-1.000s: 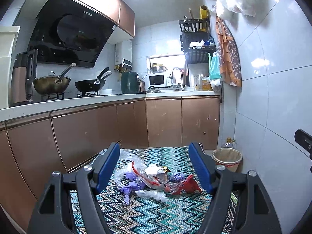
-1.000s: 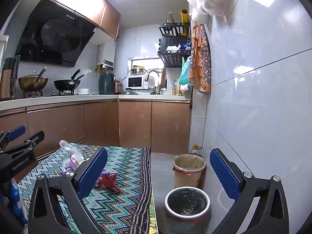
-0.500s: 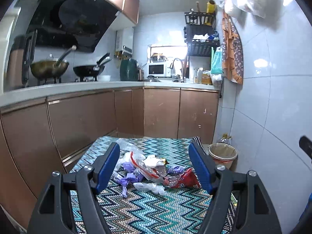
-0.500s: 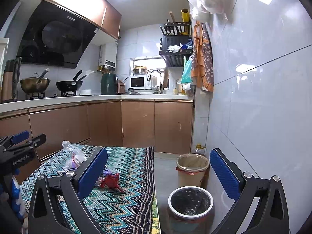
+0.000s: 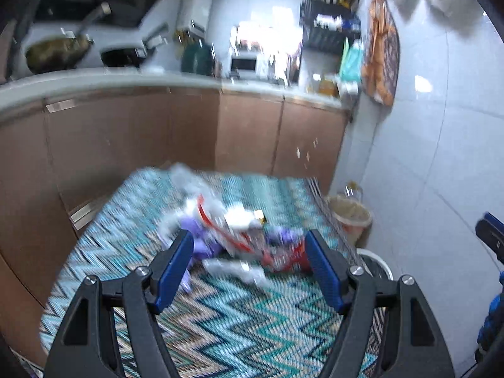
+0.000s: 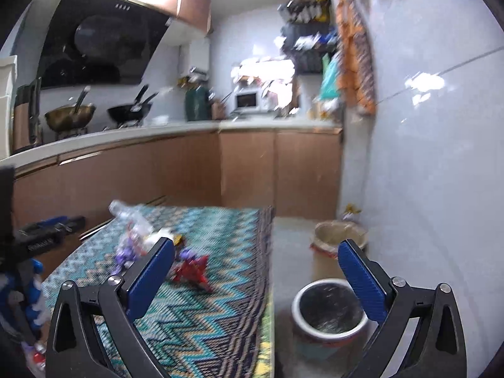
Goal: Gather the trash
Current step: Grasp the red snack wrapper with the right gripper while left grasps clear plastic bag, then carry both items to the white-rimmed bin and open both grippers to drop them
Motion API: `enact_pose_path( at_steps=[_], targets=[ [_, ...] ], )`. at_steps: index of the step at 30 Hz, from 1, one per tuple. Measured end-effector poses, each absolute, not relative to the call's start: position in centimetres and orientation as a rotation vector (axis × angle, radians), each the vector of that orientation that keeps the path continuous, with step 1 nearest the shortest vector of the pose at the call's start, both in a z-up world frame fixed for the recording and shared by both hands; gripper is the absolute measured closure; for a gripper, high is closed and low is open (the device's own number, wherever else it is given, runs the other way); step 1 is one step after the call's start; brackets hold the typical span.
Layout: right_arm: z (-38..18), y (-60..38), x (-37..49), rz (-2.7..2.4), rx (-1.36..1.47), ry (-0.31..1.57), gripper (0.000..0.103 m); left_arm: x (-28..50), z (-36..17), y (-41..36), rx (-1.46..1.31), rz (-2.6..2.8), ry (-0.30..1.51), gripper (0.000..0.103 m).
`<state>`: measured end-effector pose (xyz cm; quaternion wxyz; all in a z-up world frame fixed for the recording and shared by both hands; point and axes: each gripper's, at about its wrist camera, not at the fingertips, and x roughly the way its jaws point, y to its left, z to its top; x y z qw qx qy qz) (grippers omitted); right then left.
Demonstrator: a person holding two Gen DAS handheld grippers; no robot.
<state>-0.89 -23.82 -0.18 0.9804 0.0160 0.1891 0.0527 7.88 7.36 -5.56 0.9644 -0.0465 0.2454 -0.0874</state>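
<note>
A pile of trash (image 5: pixel 230 236) lies on a zigzag-patterned tablecloth (image 5: pixel 239 324): clear plastic, purple wrappers (image 5: pixel 201 245), a red wrapper (image 5: pixel 283 260) and white scraps. My left gripper (image 5: pixel 249 249) is open and empty, above and just short of the pile. In the right wrist view the pile (image 6: pixel 138 239) and the red wrapper (image 6: pixel 190 271) sit left of centre. My right gripper (image 6: pixel 256 260) is open and empty, over the table's right edge. A white-rimmed bin with a black liner (image 6: pixel 329 312) stands on the floor below it. Both views are blurred.
A second bin with a tan liner (image 6: pixel 340 236) stands by the white tiled wall (image 6: pixel 425 173); it also shows in the left wrist view (image 5: pixel 348 214). Brown kitchen cabinets (image 5: pixel 245 132) with a white counter run behind the table. The left gripper's body (image 6: pixel 37 239) is at the right view's left edge.
Both grippers have moved forward and tilted down toward the table. The trash pile now sits closer between the left fingers. Both stay open.
</note>
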Motion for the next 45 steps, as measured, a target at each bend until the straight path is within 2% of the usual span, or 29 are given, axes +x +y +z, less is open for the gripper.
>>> enact_pose_path(
  at_steps=[3, 5, 11, 19, 22, 24, 28, 31, 35, 45],
  targets=[
    [-2.3, -22.6, 2.2, 0.203, 0.025, 0.468, 0.012, 9.9, -8.4, 6.9, -0.117, -0.212, 0.594, 0.031],
    [-3.5, -21.5, 3.8, 0.243, -0.002, 0.507, 0.022, 11.3, -10.0, 6.6, -0.128, -0.219, 0.651, 0.032],
    [-7.8, -18.6, 9.5, 0.396, -0.046, 0.640, 0.042, 15.9, -13.9, 6.1, -0.163, -0.212, 0.788, 0.032],
    [-11.9, -15.9, 16.0, 0.554, -0.113, 0.743, 0.049, 20.7, -17.6, 5.9, -0.209, -0.185, 0.906, 0.033],
    [-13.2, -15.2, 17.8, 0.600, -0.114, 0.780, 0.056, 21.3, -18.5, 5.8, -0.212, -0.171, 0.930, 0.034],
    [-14.0, -14.8, 18.7, 0.630, -0.104, 0.798, 0.061, 21.6, -19.2, 5.9, -0.218, -0.160, 0.942, 0.040],
    [-15.5, -14.0, 19.8, 0.676, -0.089, 0.840, 0.082, 21.5, -19.3, 6.1, -0.218, -0.152, 0.941, 0.058],
    [-15.4, -14.1, 19.0, 0.713, -0.048, 0.837, 0.091, 21.2, -19.4, 6.4, -0.230, -0.160, 0.943, 0.068],
    [-14.4, -14.6, 17.2, 0.700, -0.043, 0.830, 0.096, 19.6, -19.0, 7.1, -0.249, -0.186, 0.934, 0.070],
    [-11.2, -16.6, 11.5, 0.646, 0.001, 0.758, 0.096, 13.9, -16.5, 7.5, -0.209, -0.238, 0.881, 0.071]
  ],
)
